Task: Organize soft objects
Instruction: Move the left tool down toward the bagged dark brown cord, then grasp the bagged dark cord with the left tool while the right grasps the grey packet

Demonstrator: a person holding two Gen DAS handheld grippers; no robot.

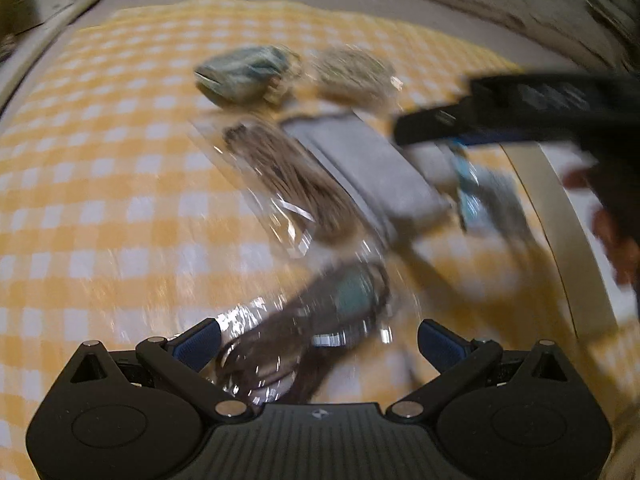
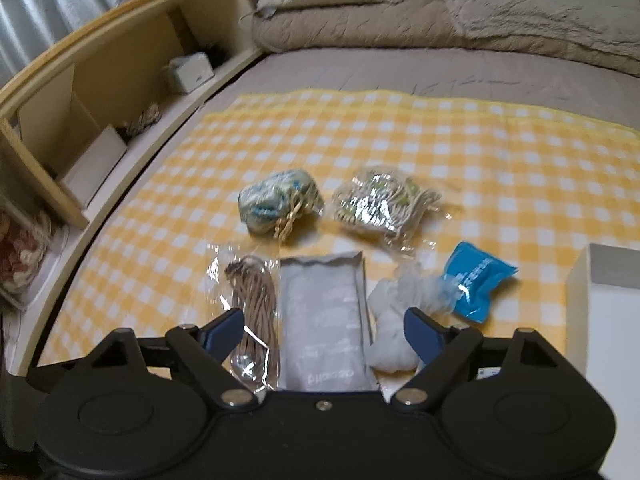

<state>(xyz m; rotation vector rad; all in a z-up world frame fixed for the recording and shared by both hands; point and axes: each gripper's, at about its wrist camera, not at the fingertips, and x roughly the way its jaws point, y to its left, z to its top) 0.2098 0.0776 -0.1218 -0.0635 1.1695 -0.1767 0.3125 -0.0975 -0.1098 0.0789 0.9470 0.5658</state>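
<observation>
Your left gripper (image 1: 319, 344) has its jaws wide apart w/ nothing clamped; a dark cord bundle in clear wrap (image 1: 304, 332) lies on the cloth between the blue pads, whether touching can't be told. That view is motion-blurred. Your right gripper (image 2: 323, 330) is also spread wide, holding nothing, hovering over the grey flat pouch (image 2: 324, 320). From the right wrist view, on the yellow-checked cloth (image 2: 500, 184): tan cord bundle in plastic (image 2: 256, 312) just beside the pouch at 9 o'clock; white wadded soft item (image 2: 390, 332) at 3 o'clock of the pouch, blue packet (image 2: 476, 280) beyond it. Blue-green bagged bundle (image 2: 278, 204) sits at 11 o'clock, green-white bagged bundle (image 2: 384, 204) at 1 o'clock, apart from each other. White box (image 2: 608, 320) at the far 3 o'clock edge. Folded beige blanket (image 2: 440, 8) at 12 o'clock; wooden shelf (image 2: 92, 92) along 9–10 o'clock.
</observation>
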